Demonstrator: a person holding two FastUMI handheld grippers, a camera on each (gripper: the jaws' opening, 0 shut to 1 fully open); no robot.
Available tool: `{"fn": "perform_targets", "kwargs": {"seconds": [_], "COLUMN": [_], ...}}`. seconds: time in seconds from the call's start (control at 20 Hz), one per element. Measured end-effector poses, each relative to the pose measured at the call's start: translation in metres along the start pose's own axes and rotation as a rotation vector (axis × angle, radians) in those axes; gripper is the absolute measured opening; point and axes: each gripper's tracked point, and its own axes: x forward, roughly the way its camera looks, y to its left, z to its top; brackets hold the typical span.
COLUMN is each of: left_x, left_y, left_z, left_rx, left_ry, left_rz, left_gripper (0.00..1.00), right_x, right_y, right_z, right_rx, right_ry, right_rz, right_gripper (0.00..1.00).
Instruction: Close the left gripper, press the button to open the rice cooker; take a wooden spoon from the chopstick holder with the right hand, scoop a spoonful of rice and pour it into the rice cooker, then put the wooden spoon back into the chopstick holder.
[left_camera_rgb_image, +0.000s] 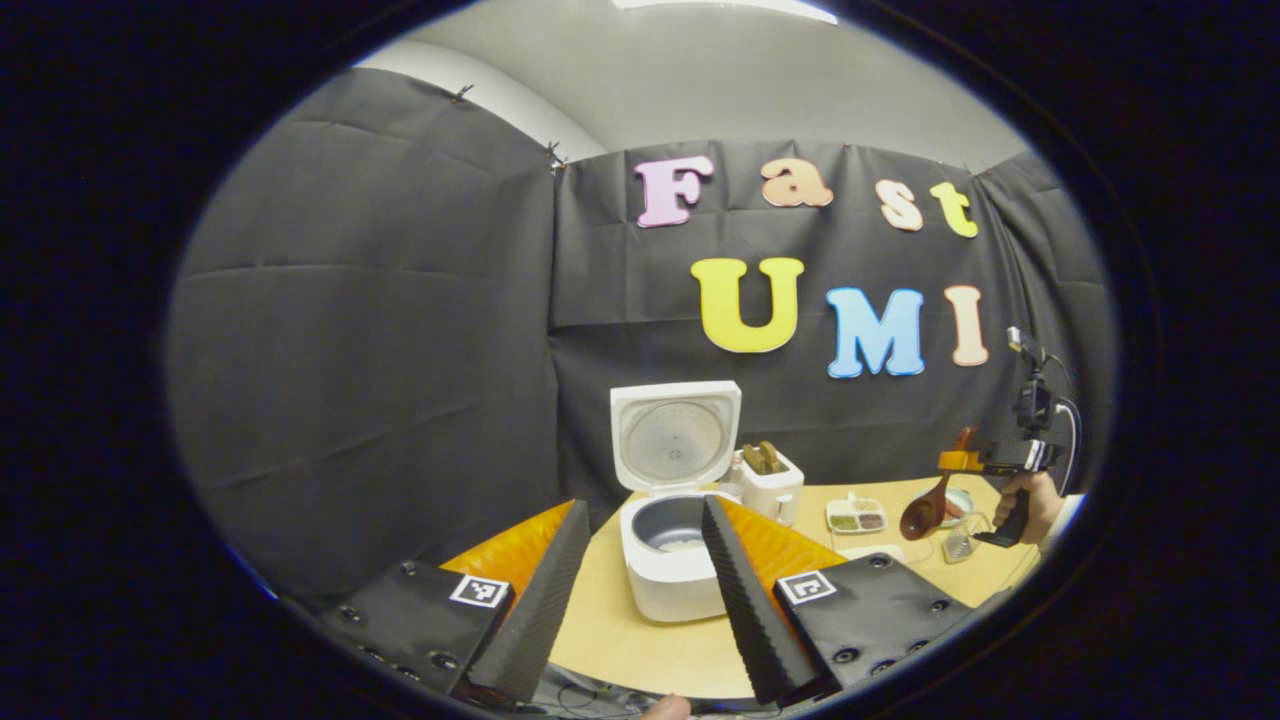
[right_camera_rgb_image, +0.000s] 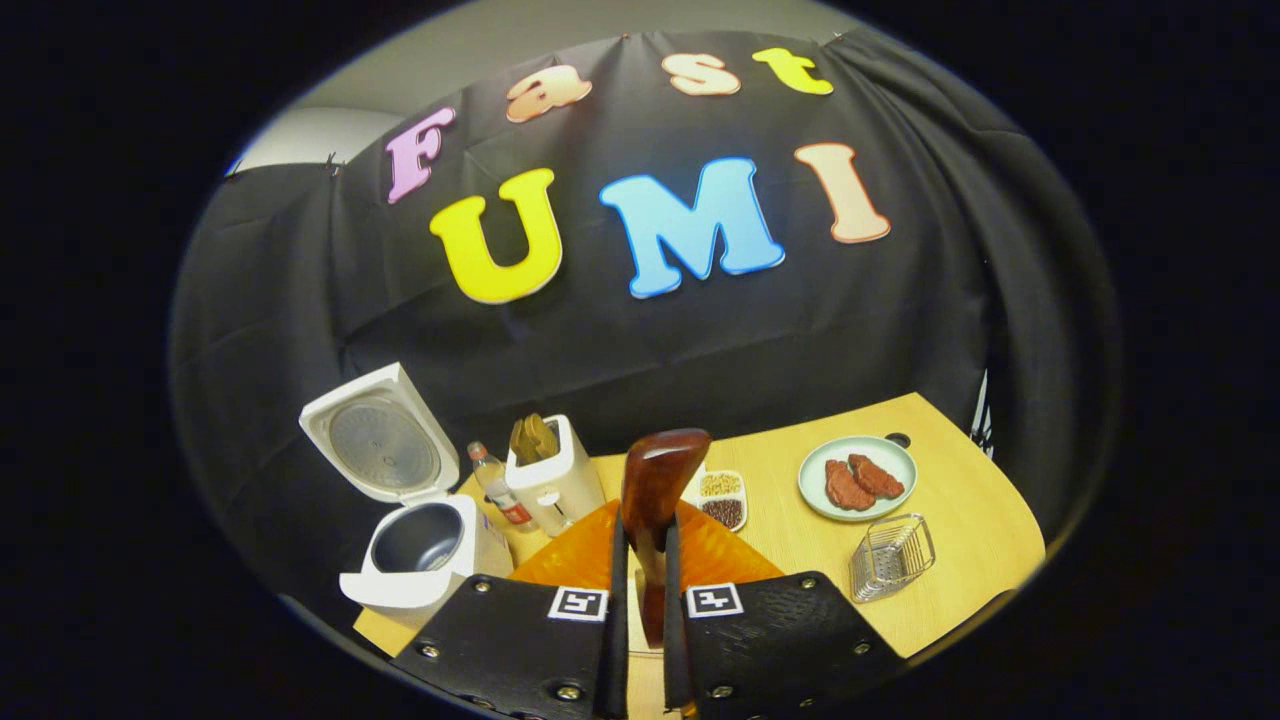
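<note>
1. In the left gripper view, the left gripper (left_camera_rgb_image: 640, 590) hangs at the near edge of the table (left_camera_rgb_image: 640, 650) with its jaws spread wide and nothing between them.
2. Between its fingers and farther off stands the rice cooker (left_camera_rgb_image: 668, 570), lid (left_camera_rgb_image: 676, 437) raised upright at the back; a little pale stuff lies at the bottom of the inner pot.
3. Just right of the cooker is the chopstick holder (left_camera_rgb_image: 772, 488), with utensil handles poking out of its top.
4. Further right lies a divided dish of grains (left_camera_rgb_image: 856, 515).
5. At the far right, a hand (left_camera_rgb_image: 1030, 505) holds the right gripper (left_camera_rgb_image: 960, 461) above the table, and the wooden spoon (left_camera_rgb_image: 930, 505) hangs from it, bowl downward.
6. In the right gripper view, the right gripper (right_camera_rgb_image: 642, 600) is clamped narrowly on the spoon's handle, both fingers pressing it.
7. To its right sit a plate with meat (right_camera_rgb_image: 857, 477) and a wire basket (right_camera_rgb_image: 892, 556).
</note>
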Motion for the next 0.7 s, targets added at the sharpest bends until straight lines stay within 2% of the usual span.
{"fn": "perform_targets", "kwargs": {"seconds": [0.35,0.7], "left_x": [0.013,0.021], "left_y": [-0.003,-0.016], "left_z": [-0.016,-0.027], "left_rx": [0.020,0.058], "left_ry": [0.086,0.127], "left_rz": [0.096,0.117], "left_gripper": [0.85,0.86], "right_x": [0.063,0.079], "right_y": [-0.014,-0.022], "right_z": [-0.074,-0.099], "right_rx": [0.051,-0.027], "right_ry": [0.168,0.193], "right_rz": [0.024,0.017], "right_gripper": [0.14,0.14]}}
